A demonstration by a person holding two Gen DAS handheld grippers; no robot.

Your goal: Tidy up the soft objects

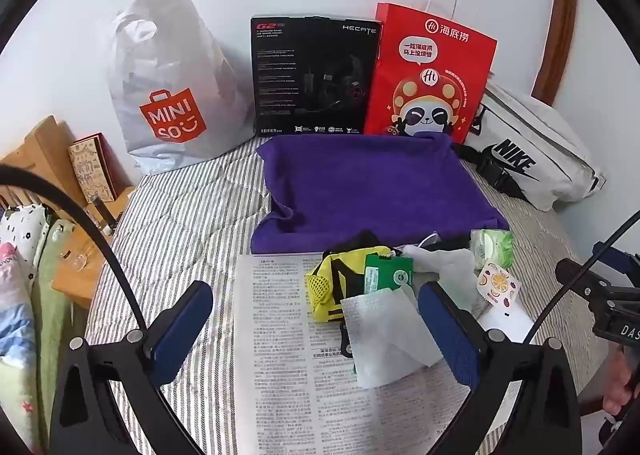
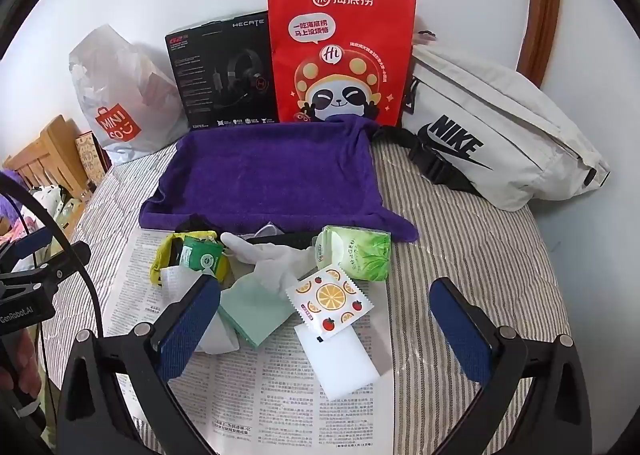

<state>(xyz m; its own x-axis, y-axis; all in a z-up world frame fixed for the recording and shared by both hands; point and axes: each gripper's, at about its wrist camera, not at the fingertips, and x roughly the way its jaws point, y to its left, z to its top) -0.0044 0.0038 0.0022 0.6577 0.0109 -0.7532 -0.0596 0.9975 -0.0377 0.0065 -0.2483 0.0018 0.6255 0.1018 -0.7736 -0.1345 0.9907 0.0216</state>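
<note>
A heap of soft things lies on a newspaper [image 1: 280, 335] [image 2: 256, 387]: a yellow mesh pouch [image 1: 324, 287] [image 2: 164, 255], a green sachet [image 1: 386, 273] [image 2: 200, 255], a white glove [image 1: 444, 263] [image 2: 272, 259], a white wipe [image 1: 384, 339], a green tissue pack [image 1: 494, 247] [image 2: 356, 255], a fruit-print sachet [image 1: 498, 283] [image 2: 330, 303], a mint cloth [image 2: 256, 311] and a white sponge [image 2: 340, 359]. Behind them a purple towel [image 1: 372, 187] [image 2: 272, 175] lies spread. My left gripper [image 1: 316, 319] is open above the wipe. My right gripper [image 2: 328, 327] is open above the fruit-print sachet and sponge.
Along the wall stand a white Miniso bag [image 1: 168, 95] [image 2: 116, 95], a black headset box [image 1: 312, 75] [image 2: 224, 71], a red paper bag [image 1: 428, 71] [image 2: 340, 55] and a white Nike waist bag [image 1: 532, 151] [image 2: 492, 127]. All rests on a striped bedcover [image 1: 172, 223] [image 2: 460, 255]. A wooden frame [image 1: 44, 151] is at left.
</note>
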